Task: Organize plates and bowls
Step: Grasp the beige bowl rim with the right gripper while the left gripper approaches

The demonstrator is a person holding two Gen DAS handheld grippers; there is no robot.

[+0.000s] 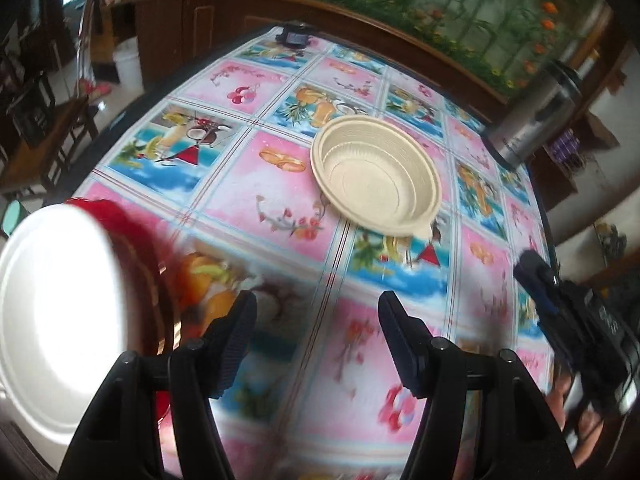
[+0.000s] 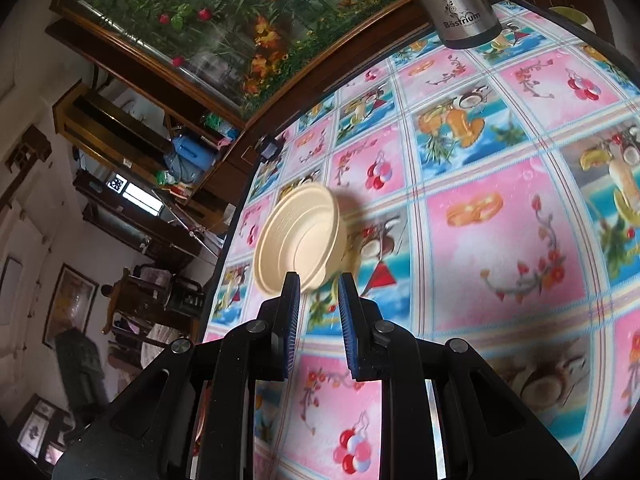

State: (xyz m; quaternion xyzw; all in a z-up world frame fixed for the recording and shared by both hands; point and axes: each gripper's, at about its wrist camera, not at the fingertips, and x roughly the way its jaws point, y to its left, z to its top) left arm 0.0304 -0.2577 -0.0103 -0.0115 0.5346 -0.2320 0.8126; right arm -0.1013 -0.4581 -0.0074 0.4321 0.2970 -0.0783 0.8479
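Note:
A cream bowl sits upright on the fruit-patterned tablecloth, empty. My left gripper hovers above the cloth on the near side of the bowl, open, with nothing between its fingers. A white plate lies at the left edge on top of something red, left of the left finger. My right gripper points at the bowl's near rim; its jaws stand a narrow gap apart with only cloth showing between them. It also shows at the right edge as the right gripper, well clear of the bowl.
A steel flask stands at the table's far right. A small black device sits at the far edge. Wooden cabinets run behind the table, with chairs and a white bucket off to the left.

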